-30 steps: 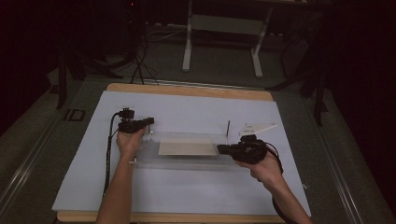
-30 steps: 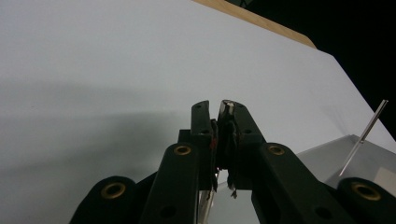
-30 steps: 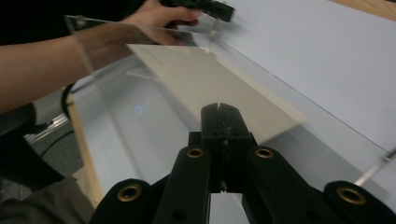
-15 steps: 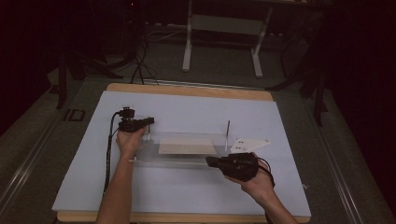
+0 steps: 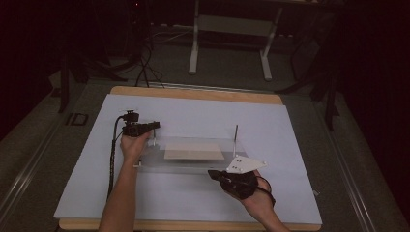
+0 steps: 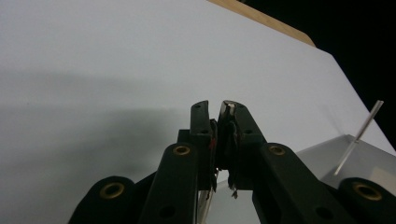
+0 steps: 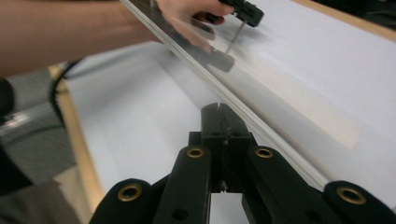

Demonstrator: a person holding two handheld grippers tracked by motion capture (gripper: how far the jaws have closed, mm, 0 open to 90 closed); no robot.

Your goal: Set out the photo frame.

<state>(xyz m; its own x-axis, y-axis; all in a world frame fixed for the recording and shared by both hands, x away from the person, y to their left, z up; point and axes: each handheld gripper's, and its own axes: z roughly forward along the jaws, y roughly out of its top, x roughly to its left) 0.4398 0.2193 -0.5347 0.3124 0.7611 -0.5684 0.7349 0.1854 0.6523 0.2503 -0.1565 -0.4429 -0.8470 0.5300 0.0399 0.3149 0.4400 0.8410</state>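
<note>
A clear plastic plate (image 5: 154,162) lies flat on the white table cover, with a beige rectangle (image 5: 193,150) under or on it. My left gripper (image 5: 154,126) hovers over the plate's far left corner, shut on a thin metal pin (image 6: 227,108) that stands upright there. The same pin (image 7: 235,36) also appears far off in the right gripper view. A second upright pin (image 5: 236,133) stands at the plate's far right corner. My right gripper (image 5: 212,173) is shut with nothing in it, level and close to the plate's near edge (image 7: 261,128) by its right corner.
The white cover (image 5: 290,135) spans a wooden tabletop (image 5: 193,94). Dark floor, a white stand's legs (image 5: 229,48) and cables lie beyond the far edge. Open cover stretches behind the plate and along the near left.
My right gripper has moved from the plate's right end toward the near edge of the table and a little left. The left gripper has stayed at its corner.
</note>
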